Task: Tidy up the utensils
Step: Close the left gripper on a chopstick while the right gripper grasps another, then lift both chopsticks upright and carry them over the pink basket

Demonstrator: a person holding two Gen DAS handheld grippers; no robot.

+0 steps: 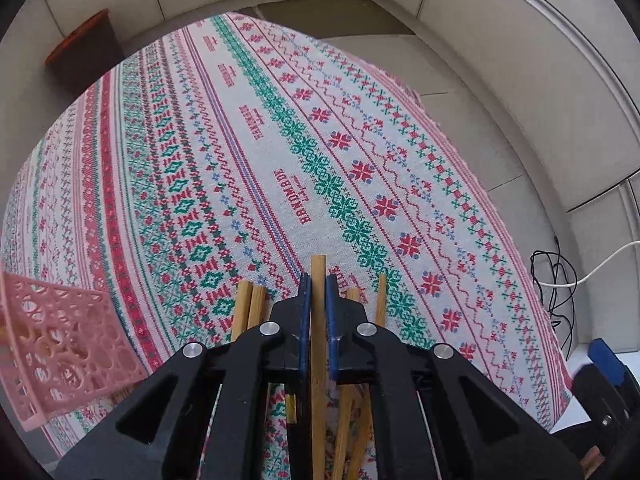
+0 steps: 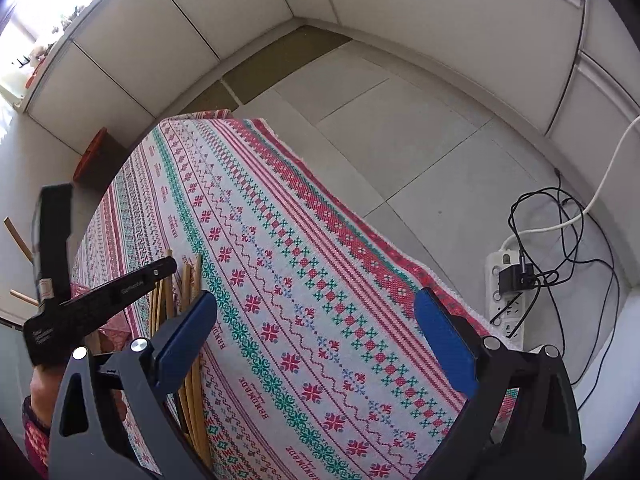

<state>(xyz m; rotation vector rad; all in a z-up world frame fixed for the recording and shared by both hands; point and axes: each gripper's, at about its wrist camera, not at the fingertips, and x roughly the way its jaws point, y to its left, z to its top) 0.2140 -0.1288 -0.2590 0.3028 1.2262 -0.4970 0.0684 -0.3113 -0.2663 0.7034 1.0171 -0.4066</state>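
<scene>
In the left wrist view my left gripper (image 1: 319, 282) is shut on one wooden chopstick (image 1: 319, 266), whose end pokes out past the blue pads. Several more chopsticks (image 1: 245, 304) lie loose on the patterned tablecloth (image 1: 248, 140) under and beside the jaws. A pink perforated basket (image 1: 60, 344) stands at the left edge. In the right wrist view my right gripper (image 2: 318, 340) hangs open above the cloth with nothing between its fingers (image 2: 188, 340). The chopstick pile (image 2: 188, 280) lies just left of it, and the black left gripper (image 2: 104, 300) reaches over that pile.
The tablecloth (image 2: 304, 280) ends at a fringed edge to the right, with tiled floor beyond. A white power strip (image 2: 505, 296) with black cables lies on the floor there. A dark bin with an orange rim (image 1: 86, 48) stands past the table's far left corner.
</scene>
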